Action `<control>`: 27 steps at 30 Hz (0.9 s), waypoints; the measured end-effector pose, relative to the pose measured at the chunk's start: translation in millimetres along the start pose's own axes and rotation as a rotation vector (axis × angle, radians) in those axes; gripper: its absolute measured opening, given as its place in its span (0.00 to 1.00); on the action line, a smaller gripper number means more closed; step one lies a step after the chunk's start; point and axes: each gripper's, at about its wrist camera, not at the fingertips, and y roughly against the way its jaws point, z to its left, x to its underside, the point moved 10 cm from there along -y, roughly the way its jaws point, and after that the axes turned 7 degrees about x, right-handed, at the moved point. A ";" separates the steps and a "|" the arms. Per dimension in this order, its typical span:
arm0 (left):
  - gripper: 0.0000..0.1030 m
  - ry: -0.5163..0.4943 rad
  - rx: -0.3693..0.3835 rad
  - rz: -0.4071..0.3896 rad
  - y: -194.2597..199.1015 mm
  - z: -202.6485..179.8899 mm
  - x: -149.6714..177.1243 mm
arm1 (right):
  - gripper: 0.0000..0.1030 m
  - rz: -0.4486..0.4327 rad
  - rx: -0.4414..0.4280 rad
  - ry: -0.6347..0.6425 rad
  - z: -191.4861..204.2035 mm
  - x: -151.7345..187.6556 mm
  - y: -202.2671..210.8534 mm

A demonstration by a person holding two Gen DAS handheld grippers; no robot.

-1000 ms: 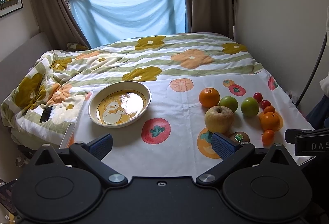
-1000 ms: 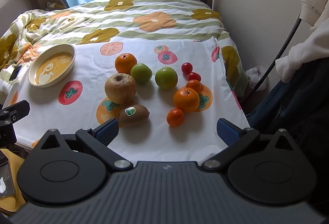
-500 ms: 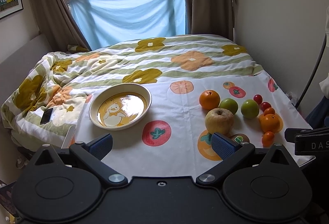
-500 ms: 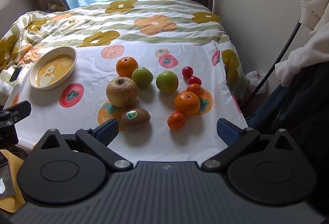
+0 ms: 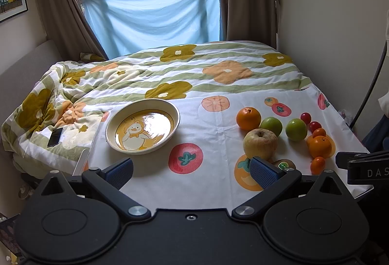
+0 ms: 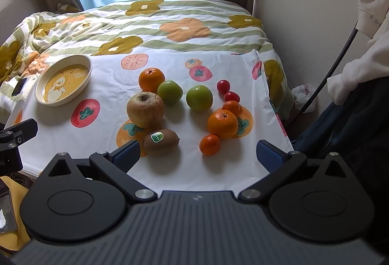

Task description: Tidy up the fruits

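Fruit lies loose on a white fruit-print cloth: a large pale apple, a kiwi with a green sticker, two green apples, oranges, small mandarins and cherry tomatoes. A cream duck-print bowl stands empty at the left; it also shows in the left wrist view. My right gripper is open and empty, just before the kiwi. My left gripper is open and empty at the cloth's near edge, its right pad beside the apple.
A flowered quilt covers the bed behind the cloth. A phone lies on the quilt at the left. A wall runs along the right side. A white garment and a dark cable hang at the right.
The right gripper has drawn slightly nearer the fruit, which sits a little lower in its view. The left view has barely shifted. Both grippers stay open.
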 end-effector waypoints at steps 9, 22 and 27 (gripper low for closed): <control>1.00 0.001 -0.002 -0.002 -0.6 1.5 -0.1 | 1.00 -0.001 -0.001 0.001 2.0 -1.1 -1.1; 1.00 0.003 -0.003 0.000 -1.8 2.6 -0.6 | 1.00 -0.001 0.000 0.002 2.9 -1.7 -3.0; 1.00 0.003 -0.002 -0.001 -1.7 2.6 -0.5 | 1.00 -0.001 0.001 0.002 3.2 -2.1 -3.6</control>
